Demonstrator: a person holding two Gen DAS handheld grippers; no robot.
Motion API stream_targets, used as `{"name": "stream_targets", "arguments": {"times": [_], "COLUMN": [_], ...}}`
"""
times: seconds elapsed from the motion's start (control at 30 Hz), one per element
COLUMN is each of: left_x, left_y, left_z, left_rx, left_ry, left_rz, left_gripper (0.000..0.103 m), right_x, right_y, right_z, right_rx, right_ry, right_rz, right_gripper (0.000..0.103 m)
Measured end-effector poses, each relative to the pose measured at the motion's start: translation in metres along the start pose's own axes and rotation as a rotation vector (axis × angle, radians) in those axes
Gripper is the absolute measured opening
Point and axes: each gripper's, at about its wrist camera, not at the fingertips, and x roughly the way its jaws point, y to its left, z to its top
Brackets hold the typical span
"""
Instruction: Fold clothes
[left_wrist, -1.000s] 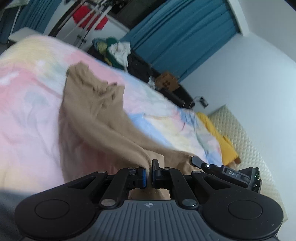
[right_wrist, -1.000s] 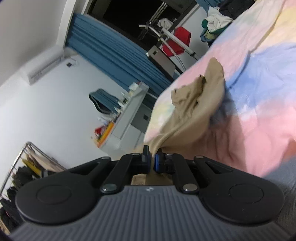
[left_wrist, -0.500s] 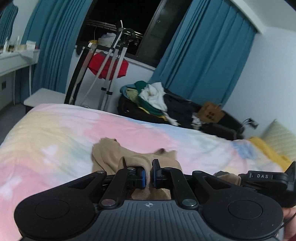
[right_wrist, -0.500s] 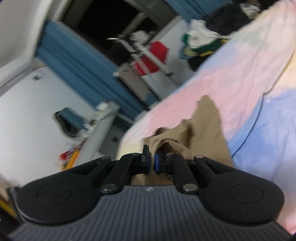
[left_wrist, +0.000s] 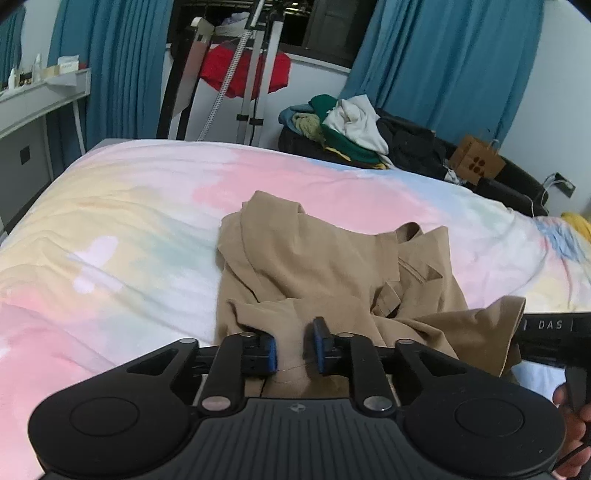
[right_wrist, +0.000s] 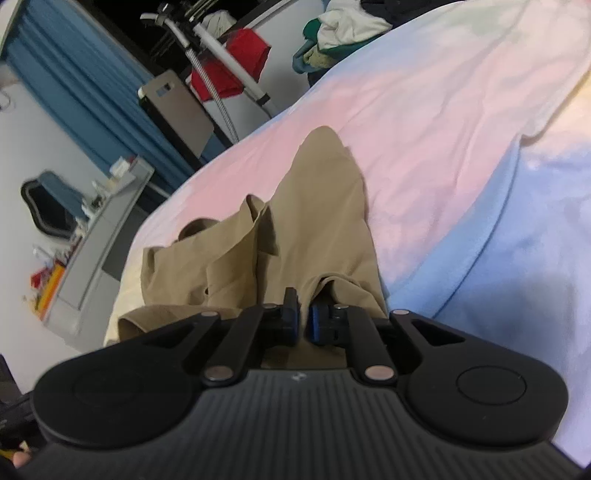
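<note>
On the bed (left_wrist: 110, 221), tan trousers (left_wrist: 314, 266) are bunched; left tool (left_wrist: 294, 345) and right tool (right_wrist: 300, 321) have just been opening, cloth between parted jaws.

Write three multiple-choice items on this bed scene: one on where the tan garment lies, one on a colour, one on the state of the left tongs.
1. Where does the tan garment lie?
A. on the pastel bedspread
B. on the grey shelf
C. on the floor

2. What colour are the curtains?
A. yellow
B. blue
C. white

3. How do the left tongs stand?
A. clamped on a pillow
C. out of sight
B. apart, with tan cloth between the pads

Key: 1 A, the garment is crumpled on the pink, yellow and blue cover. 2 B, blue drapes flank the dark window. 3 B, the jaws have just been opening and a gap shows beside the cloth.
</note>
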Motion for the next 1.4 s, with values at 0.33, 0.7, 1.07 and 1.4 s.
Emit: {"name": "stream_targets", "arguments": {"times": [0.33,0.7,1.07,1.4], "left_x": [-0.071,-0.161,-0.166,-0.129], "left_y": [-0.026,-0.052,-0.064,-0.051], "left_z": [-0.019,-0.055,-0.084,-0.082], "left_rx": [0.06,0.188,0.214,0.075], "left_ry": [-0.082,-0.162,-0.14,-0.024], "left_rz": [0.029,0.097,0.072,0.001], "left_gripper": [0.085,0.098,0.1,0.1], "right_x": [-0.059,-0.138,-0.147,-0.14], "right_y": [0.049,0.075,0.071,0.061], "right_z": [-0.02,-0.06,-0.083,-0.079], "right_rx": [-0.247,-0.333,-0.37,-0.326], "right_ry": [-0.126,-0.165,-0.158,-0.16], "right_rz": [-0.077,-0.08,-0.088,-0.103], "right_gripper": [0.063,0.063,0.063,0.063]}}
